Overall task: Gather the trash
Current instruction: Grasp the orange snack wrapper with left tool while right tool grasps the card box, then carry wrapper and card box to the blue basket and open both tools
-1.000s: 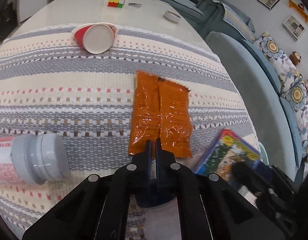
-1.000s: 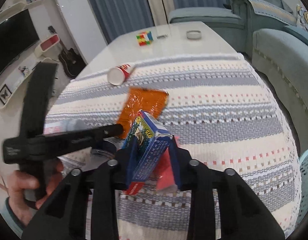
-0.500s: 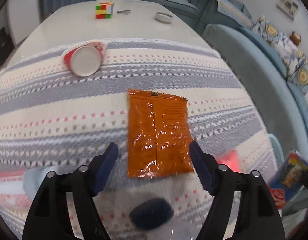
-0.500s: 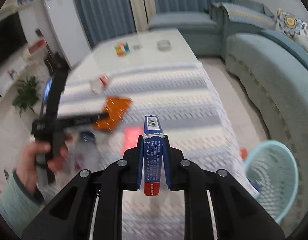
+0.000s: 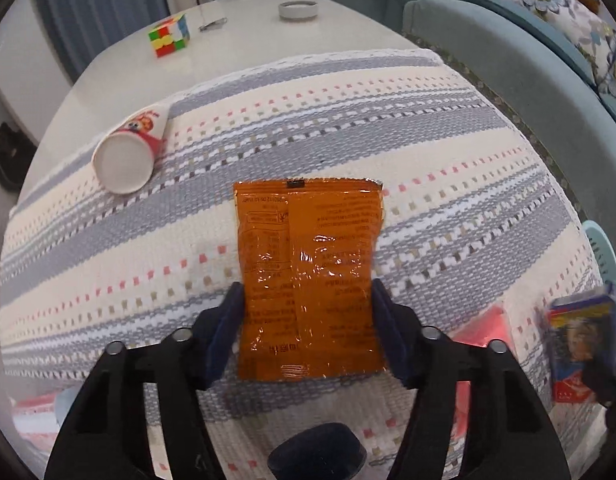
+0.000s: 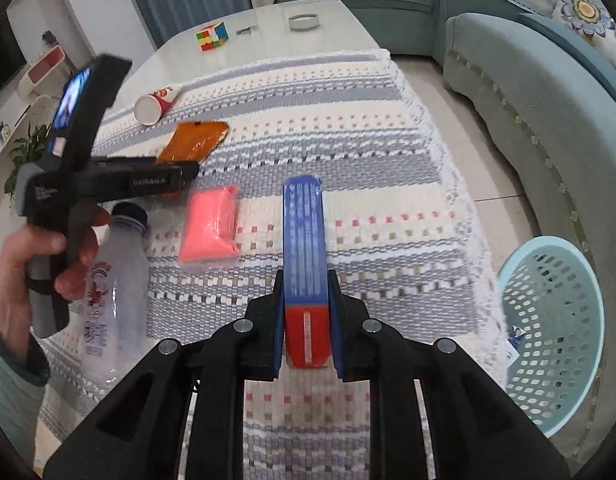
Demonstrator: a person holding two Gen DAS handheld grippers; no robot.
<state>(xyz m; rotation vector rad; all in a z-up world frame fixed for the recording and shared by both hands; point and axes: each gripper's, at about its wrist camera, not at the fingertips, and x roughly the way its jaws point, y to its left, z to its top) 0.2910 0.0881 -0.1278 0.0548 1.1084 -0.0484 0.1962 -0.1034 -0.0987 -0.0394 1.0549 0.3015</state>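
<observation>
The orange packet (image 5: 309,276) lies flat between my left tool's (image 5: 308,312) just-narrowing, unclamped jaws and may slide; my right tool (image 6: 306,312) clamps the blue carton (image 6: 304,248).

Orange packet (image 5: 309,276): flat on the striped cloth (printed back up).
Blue carton (image 6: 304,264): upright, clamped edge-on.
Paper cup (image 5: 126,156): on its side.
Pink pack (image 6: 210,228): flat.
Bottle (image 6: 112,292): lying down.

Left wrist view angled steeply down, close over the orange packet (image 5: 309,276), right wrist view farther right, both sharing striped table (image 6: 347,128), paper cup (image 5: 126,156), cube (image 6: 212,36)
</observation>
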